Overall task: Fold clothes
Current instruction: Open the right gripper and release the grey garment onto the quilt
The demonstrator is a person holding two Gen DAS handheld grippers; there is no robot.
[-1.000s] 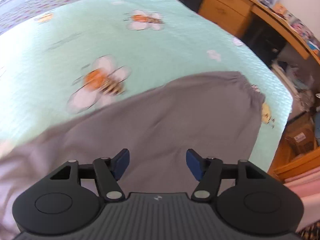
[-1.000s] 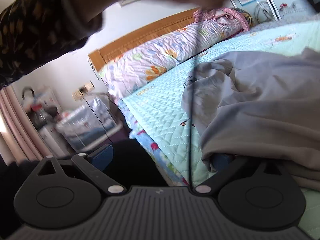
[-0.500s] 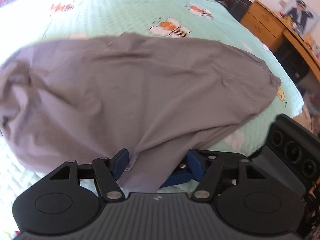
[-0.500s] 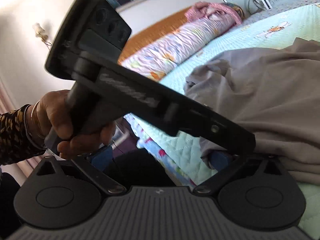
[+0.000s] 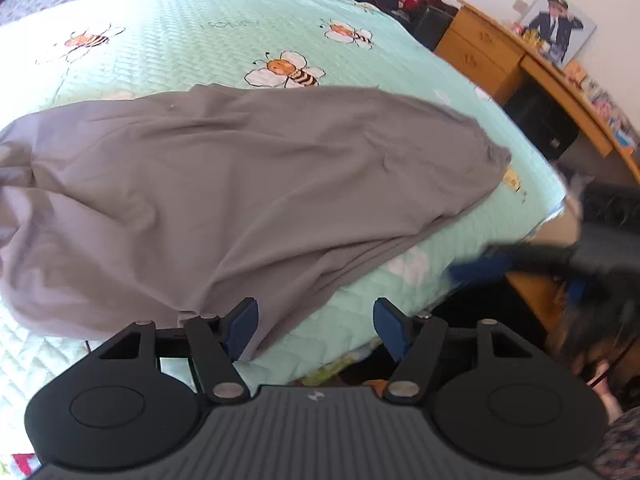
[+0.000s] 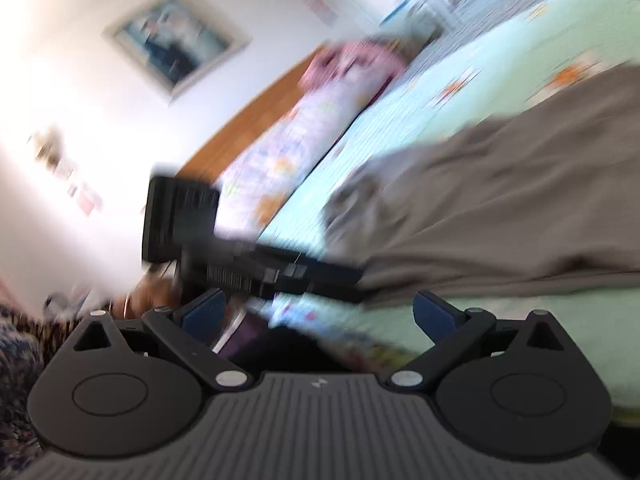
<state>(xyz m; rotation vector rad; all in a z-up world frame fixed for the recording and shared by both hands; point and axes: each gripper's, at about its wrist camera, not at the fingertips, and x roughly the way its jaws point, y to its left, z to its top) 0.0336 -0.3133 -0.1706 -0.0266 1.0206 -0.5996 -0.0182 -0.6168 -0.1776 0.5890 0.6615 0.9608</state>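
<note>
A grey garment (image 5: 248, 184) lies spread and creased across a mint quilt with bees (image 5: 224, 28), its lower corner hanging toward the near bed edge. My left gripper (image 5: 316, 326) hovers over that edge. Its jaws are closing, with the garment's corner just inside the left pad (image 5: 240, 326); neither pad presses on it. In the left wrist view my right gripper (image 5: 524, 276) is a blur off the bed's right side. In its own blurred view the right gripper (image 6: 316, 316) stands open and empty, short of the grey garment (image 6: 500, 208).
A wooden desk with drawers (image 5: 488, 52) and a framed photo (image 5: 560, 28) stands past the bed's far side. A floral bolster (image 6: 296, 128) lies along the wooden headboard (image 6: 260, 108). A patterned sleeve (image 6: 16, 344) shows at the left. The quilt drops off at the bed edge (image 5: 352, 344).
The right gripper has pulled out from under the garment's fold and swung away, rolling. The left gripper slid from mid-bed over the garment to its near corner at the bed edge.
</note>
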